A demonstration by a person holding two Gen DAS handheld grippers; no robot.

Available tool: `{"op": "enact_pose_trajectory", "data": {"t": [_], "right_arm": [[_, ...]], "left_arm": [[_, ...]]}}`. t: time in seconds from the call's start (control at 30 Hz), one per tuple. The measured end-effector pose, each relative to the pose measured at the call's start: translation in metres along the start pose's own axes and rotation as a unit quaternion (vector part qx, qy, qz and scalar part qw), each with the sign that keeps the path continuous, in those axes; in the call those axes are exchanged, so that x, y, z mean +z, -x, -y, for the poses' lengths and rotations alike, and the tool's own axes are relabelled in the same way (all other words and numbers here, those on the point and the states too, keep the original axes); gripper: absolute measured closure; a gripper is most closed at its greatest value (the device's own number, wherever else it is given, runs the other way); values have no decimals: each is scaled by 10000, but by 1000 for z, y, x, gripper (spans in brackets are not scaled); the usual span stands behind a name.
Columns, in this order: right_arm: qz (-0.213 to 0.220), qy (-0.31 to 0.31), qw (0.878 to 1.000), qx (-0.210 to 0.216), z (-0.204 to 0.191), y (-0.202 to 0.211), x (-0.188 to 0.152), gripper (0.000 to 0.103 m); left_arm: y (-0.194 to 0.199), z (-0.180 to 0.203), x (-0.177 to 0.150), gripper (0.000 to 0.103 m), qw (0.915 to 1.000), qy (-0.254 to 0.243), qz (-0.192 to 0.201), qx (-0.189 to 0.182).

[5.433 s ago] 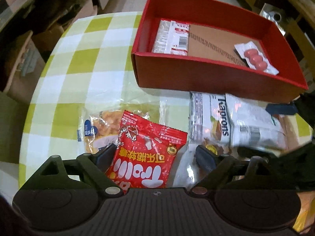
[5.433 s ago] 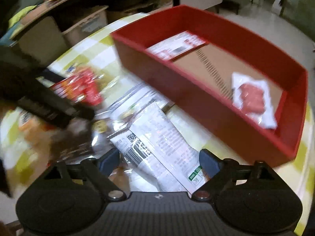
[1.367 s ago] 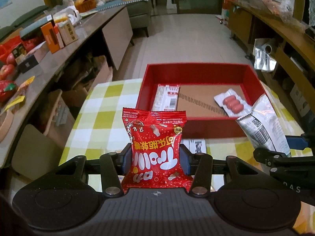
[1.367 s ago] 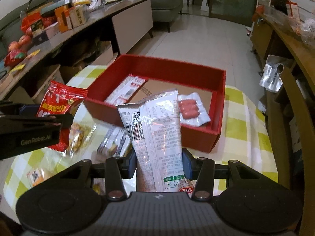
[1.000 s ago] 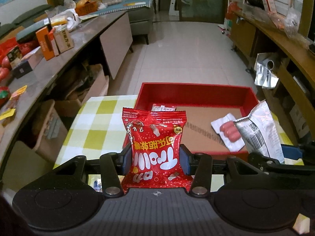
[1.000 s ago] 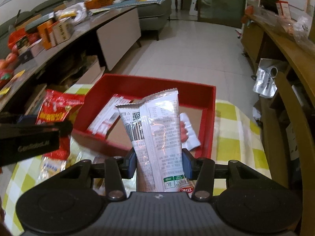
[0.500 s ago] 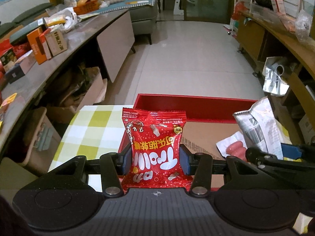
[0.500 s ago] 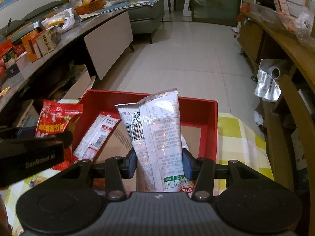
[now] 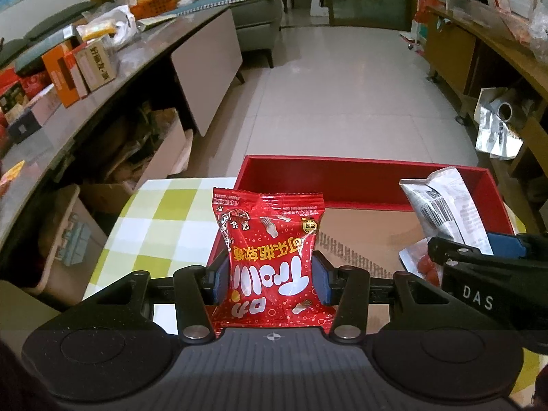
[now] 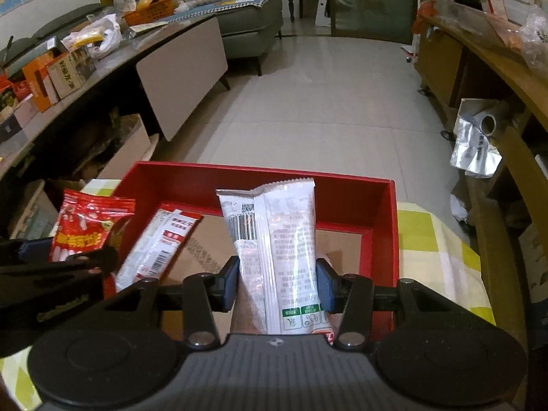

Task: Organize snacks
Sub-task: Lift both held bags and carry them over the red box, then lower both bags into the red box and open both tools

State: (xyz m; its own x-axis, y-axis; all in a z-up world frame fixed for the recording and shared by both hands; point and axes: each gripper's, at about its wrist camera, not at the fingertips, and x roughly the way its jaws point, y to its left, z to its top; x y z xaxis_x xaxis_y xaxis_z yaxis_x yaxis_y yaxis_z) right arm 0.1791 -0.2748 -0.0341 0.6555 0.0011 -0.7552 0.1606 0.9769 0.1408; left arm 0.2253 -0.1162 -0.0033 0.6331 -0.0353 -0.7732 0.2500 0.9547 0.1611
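Observation:
My left gripper (image 9: 270,282) is shut on a red candy bag (image 9: 269,257), held upright over the near left edge of the red box (image 9: 359,179). My right gripper (image 10: 275,284) is shut on a white snack packet (image 10: 274,239), held upright above the box's cardboard floor (image 10: 205,250). In the box lie a long red-and-white packet (image 10: 154,250) at the left and a clear pack of red sausages (image 9: 419,262) at the right, partly hidden by the right gripper. The red bag also shows in the right wrist view (image 10: 89,227), the white packet in the left wrist view (image 9: 445,209).
The box stands on a table with a green-and-white checked cloth (image 9: 161,226). A long counter with boxes and bags (image 9: 68,68) runs along the left, cardboard boxes (image 9: 137,157) below it. A wooden shelf (image 10: 496,78) lines the right. Tiled floor lies beyond.
Both grippers have moved forward over the red box with their snacks still held. The box now sits closer and lower in both views.

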Motion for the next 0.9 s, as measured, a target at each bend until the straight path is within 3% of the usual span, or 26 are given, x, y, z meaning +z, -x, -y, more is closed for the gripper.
{"op": "enact_pose_trajectory", "data": {"t": [0.53, 0.9], "right_arm": [[-159, 20, 9998, -122, 10, -21, -6, 47], [-83, 12, 9997, -228, 10, -22, -6, 46]], "left_arm": [[-14, 6, 0, 44, 9998, -63, -126, 105], [-12, 10, -1, 34, 9996, -186, 23, 194]]}}
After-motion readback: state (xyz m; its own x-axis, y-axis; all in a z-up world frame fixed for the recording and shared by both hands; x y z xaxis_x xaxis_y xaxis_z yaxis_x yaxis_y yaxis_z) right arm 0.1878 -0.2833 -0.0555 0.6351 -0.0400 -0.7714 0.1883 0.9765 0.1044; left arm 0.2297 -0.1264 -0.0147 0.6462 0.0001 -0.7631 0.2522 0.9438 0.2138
